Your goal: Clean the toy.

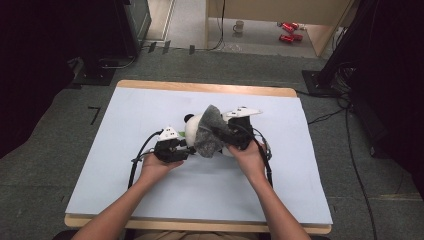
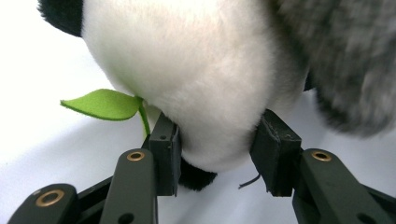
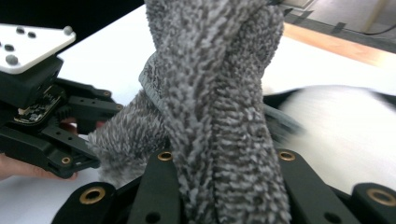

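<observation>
- High view: lay near the middle of the white table [image 1: 125,150], a panda plush [image 1: 191,131], long axis running roughly left to right, black ear toward the far edge. Draped over its right part, a grey cloth [image 1: 210,132], peak pointing up and away. Sat at the plush's left end, the left gripper [image 1: 184,148]; gripped the cloth from the right, the right gripper [image 1: 231,136].
- Left gripper view: clamped on the white belly of the panda plush [image 2: 196,65], one pad on each side. Stuck out to the left, a green leaf [image 2: 100,103], tip pointing left. Hung at upper right, the grey cloth [image 2: 350,60].
- Right gripper view: clenched on the grey cloth [image 3: 219,107], a twisted bunch standing upright between the jaws. Showed blurred at right, the plush [image 3: 336,121]; at left, the left gripper [image 3: 91,138] in a hand.
</observation>
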